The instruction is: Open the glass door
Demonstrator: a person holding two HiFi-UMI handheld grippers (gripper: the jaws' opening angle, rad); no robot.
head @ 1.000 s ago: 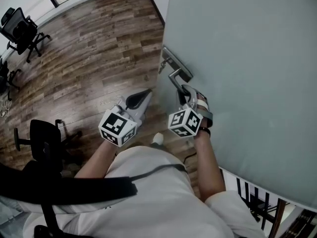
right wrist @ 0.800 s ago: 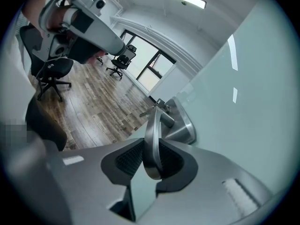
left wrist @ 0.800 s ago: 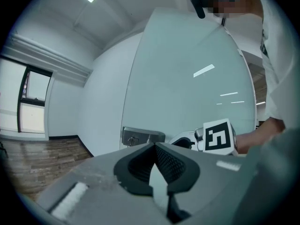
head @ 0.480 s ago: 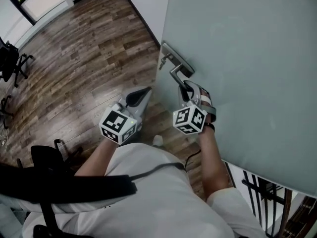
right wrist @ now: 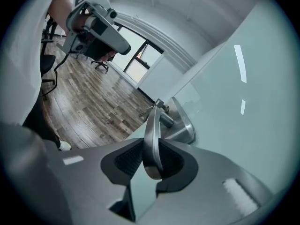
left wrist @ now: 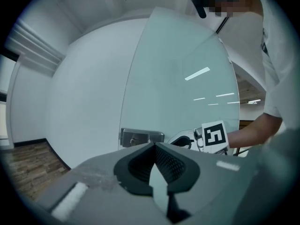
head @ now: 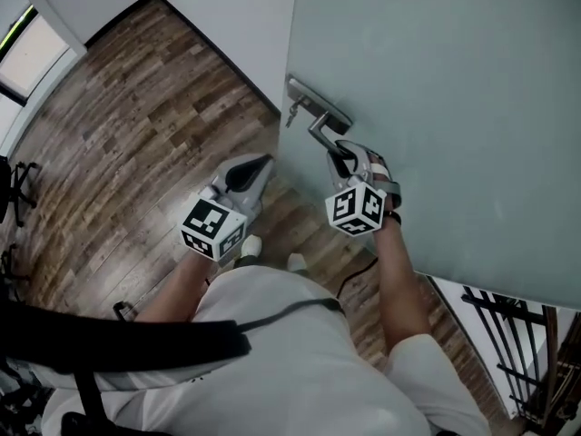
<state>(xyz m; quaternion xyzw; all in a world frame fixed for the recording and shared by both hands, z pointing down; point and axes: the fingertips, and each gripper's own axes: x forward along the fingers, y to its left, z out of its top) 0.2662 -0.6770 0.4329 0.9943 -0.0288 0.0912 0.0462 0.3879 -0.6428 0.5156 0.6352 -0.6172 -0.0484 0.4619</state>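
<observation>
The frosted glass door fills the right of the head view, with a metal lock plate and lever handle at its left edge. My right gripper is shut on the lever's end. In the right gripper view the lever runs down between the pads of the right gripper, and a key sticks out by the plate. My left gripper hangs left of the handle, shut and empty. The left gripper points at the door's lock plate.
Wood plank floor spreads to the left, bounded by a white wall. An office chair shows at the far left edge. Dark railing bars stand behind the door at lower right. The person's shoes are below the grippers.
The door has swung with the right gripper still on the lever. Both grippers and the person moved along with it, and the floor and chairs slid left and out of the head view.
</observation>
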